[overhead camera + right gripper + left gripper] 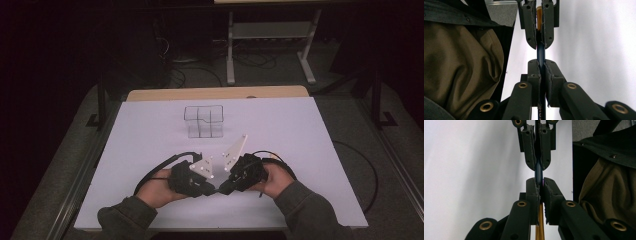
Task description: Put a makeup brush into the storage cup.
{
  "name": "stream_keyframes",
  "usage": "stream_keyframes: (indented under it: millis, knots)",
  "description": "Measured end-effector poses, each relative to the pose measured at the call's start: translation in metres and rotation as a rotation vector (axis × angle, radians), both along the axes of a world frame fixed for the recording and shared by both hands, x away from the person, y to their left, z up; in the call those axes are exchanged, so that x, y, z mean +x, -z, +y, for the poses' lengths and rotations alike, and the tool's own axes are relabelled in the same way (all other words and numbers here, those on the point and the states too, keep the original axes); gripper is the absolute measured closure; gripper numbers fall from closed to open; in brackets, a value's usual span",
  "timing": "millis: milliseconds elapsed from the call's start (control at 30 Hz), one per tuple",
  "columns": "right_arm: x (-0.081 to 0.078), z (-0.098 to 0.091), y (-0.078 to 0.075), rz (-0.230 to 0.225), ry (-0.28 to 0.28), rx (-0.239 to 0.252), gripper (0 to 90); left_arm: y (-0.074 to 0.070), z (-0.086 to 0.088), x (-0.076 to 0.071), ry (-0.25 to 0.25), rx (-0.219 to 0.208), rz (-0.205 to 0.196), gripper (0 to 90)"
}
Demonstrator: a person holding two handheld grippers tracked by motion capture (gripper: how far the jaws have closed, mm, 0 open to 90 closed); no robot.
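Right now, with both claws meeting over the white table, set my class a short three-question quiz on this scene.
1. True or false: both claws are shut on the same pen.
2. What stands on the table beyond the hands? A) a clear box B) a red cup C) a book
3. Which end of the pen is gold, the one in the left claw or the one in the right claw?

Key: 1 true. 2 A, the clear box. 3 The left claw's end.

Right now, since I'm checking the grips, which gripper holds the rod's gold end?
The left gripper: the rod shows gold between its jaws, whereas the right gripper pinches its dark blue part.
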State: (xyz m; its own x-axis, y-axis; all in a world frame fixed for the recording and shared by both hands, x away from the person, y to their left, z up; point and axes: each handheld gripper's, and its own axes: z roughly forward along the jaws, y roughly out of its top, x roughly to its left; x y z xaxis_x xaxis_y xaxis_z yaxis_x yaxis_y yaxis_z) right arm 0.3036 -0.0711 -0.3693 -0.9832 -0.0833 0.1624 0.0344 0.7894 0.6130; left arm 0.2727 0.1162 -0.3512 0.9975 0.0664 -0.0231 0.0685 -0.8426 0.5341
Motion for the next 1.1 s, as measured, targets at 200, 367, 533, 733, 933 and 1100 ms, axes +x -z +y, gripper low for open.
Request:
stream_keyframes:
  millis: [200, 367, 533, 733, 933, 1100]
  knots:
    - [0.000, -0.002, 0.001, -0.008, 0.002, 0.004, 82.7, -0.002, 0.004, 0.001, -0.002, -0.023, 0.005, 81.9]
    - [0.001, -0.005, 0.001, -0.006, 0.014, 0.009, 82.6, -0.003, 0.011, 0.001, -0.026, -0.040, 0.014, 77.0]
    - [0.002, -0.008, -0.001, -0.015, 0.021, 0.021, 82.6, -0.003, 0.020, 0.001, -0.059, -0.071, 0.024, 73.3]
    - [0.001, -0.012, -0.001, -0.020, 0.033, 0.026, 82.6, -0.004, 0.031, 0.001, -0.076, -0.092, 0.029, 73.3]
    - [0.001, -0.016, -0.002, -0.023, 0.041, 0.031, 82.6, 0.001, 0.035, 0.001, -0.082, -0.087, 0.036, 71.3]
    - [0.001, -0.019, -0.003, -0.027, 0.052, 0.038, 82.6, 0.004, 0.036, 0.001, -0.092, -0.081, 0.039, 69.8]
